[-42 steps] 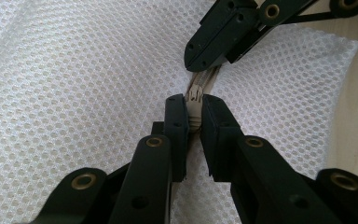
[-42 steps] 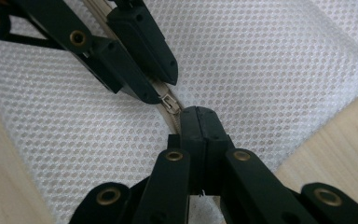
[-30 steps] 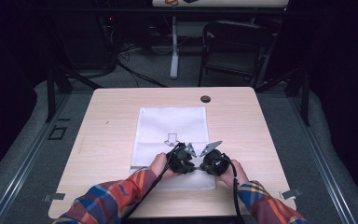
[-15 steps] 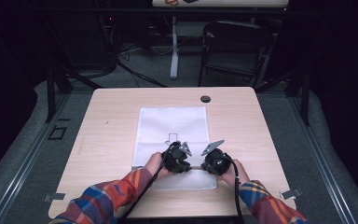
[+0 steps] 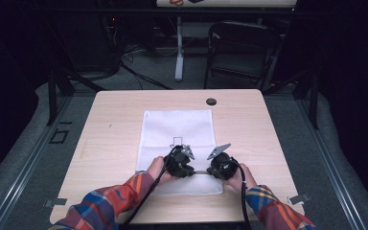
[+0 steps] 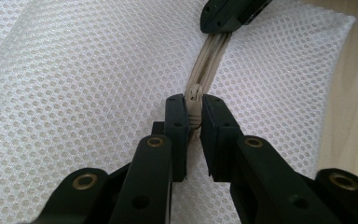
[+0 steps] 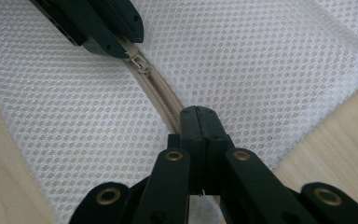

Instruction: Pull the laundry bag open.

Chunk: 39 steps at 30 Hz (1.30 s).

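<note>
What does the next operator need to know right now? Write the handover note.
Left claw: closed on the zipper pull of the white mesh bag, jaws either side of it.
Right claw: shut on the beige zipper tape, pinning it a short way along from the pull.
Bag: flat on the wooden table, zipper running along the edge near the person; both hands low over it.
Done: both grips set.
Left: probably draw the pull along the zipper while the right claw holds the tape steady. Whether the zip is being opened or closed cannot be told from here.
</note>
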Motion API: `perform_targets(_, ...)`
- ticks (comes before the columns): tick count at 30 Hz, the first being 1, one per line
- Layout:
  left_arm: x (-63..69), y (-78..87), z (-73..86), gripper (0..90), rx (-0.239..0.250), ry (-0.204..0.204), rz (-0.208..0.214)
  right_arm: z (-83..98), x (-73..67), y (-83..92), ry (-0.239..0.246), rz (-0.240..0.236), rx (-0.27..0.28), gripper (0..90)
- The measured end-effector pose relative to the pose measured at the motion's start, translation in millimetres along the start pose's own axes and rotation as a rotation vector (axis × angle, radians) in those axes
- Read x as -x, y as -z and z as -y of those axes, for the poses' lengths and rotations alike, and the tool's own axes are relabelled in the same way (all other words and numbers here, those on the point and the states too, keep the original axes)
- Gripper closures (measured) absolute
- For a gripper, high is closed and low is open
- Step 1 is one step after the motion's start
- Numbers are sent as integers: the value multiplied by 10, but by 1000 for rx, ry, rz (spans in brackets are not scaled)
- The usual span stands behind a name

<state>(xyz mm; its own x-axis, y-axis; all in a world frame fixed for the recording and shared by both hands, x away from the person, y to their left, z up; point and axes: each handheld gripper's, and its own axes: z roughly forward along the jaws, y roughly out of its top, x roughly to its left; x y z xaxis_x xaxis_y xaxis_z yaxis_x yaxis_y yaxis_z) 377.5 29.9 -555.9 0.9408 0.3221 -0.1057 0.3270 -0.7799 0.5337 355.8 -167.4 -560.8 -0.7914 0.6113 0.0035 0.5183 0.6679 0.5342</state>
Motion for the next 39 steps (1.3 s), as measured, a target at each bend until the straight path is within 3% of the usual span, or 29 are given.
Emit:
perform_targets(28, 30, 11, -7, 814, -1, -14, -10, 0, 20, 19, 2, 2, -26, 900)
perform_targets(35, 27, 21, 5, 814, -13, -17, -23, -1, 32, 23, -16, -9, -34, 900)
perform_targets(37, -10, 45, 34, 814, -11, 2, -24, 3, 40, 37, -7, 3, -49, 900)
perform_targets(39, -48, 75, 69, 814, -9, 15, -23, 28, 70, 49, -33, 3, -42, 900)
